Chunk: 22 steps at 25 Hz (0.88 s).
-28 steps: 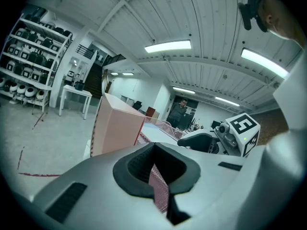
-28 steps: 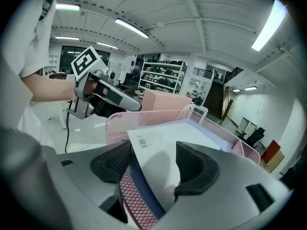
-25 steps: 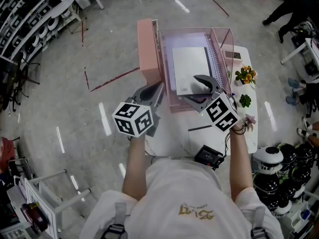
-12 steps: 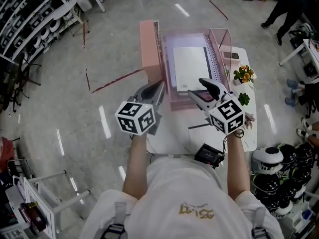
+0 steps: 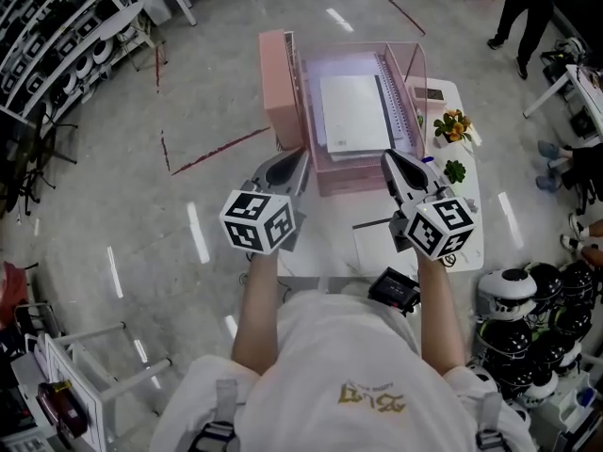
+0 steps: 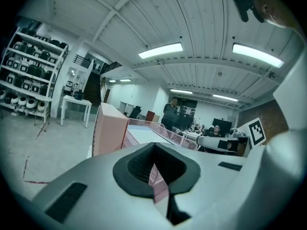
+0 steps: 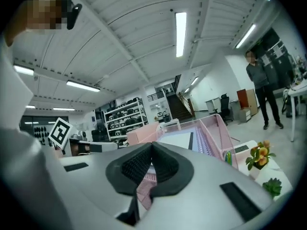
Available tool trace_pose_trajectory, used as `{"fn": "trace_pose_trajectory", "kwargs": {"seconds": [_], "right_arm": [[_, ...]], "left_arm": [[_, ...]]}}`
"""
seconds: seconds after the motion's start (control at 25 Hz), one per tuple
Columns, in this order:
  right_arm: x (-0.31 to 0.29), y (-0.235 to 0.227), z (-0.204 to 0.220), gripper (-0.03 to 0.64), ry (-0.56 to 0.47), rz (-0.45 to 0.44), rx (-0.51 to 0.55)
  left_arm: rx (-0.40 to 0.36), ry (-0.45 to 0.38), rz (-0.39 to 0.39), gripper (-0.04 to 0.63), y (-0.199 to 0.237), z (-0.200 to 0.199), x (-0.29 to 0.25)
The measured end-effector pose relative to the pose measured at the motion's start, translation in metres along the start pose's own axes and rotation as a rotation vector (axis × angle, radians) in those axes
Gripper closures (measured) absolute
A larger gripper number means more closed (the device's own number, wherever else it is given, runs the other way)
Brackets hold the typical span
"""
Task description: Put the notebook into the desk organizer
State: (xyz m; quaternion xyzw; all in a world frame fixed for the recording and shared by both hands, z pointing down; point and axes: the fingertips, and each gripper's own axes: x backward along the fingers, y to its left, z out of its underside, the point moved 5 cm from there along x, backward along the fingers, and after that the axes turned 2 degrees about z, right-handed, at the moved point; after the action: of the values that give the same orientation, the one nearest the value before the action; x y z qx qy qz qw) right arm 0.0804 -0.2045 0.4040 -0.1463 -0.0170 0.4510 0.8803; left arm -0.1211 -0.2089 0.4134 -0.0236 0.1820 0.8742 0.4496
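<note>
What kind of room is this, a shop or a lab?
Probably a lab or workshop: metal racks stacked with gear, what look like helmets piled by the table, and a monitor on a far desk.

- Left gripper (image 5: 296, 161): jaws together with nothing between them, it points forward and slightly down
- Right gripper (image 5: 390, 161): jaws have just closed, empty, it points forward
- Left forearm (image 5: 256, 309) and right forearm (image 5: 439, 311) are stretched forward, apart
</note>
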Motion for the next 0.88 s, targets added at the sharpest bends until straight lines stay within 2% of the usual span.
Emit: {"fn": "trace_pose_trajectory", "kwargs": {"seconds": [0.28, 0.6, 0.88], "right_arm": [[0.025, 0.017, -0.001, 0.606, -0.007, 0.142, 0.164], [0.041, 0.02, 0.002, 0.607, -0.01, 0.193, 0.174], [0.045, 0.023, 0.003, 0.607, -0.005, 0.198, 0.175]], "left_arm": [[-0.033, -0.032, -0.011, 0.58, -0.019, 0.002, 0.014], [-0.019, -0.052, -0.017, 0.58, -0.028, 0.003, 0.025], [-0.013, -0.052, -0.022, 0.581, -0.03, 0.005, 0.03]]}}
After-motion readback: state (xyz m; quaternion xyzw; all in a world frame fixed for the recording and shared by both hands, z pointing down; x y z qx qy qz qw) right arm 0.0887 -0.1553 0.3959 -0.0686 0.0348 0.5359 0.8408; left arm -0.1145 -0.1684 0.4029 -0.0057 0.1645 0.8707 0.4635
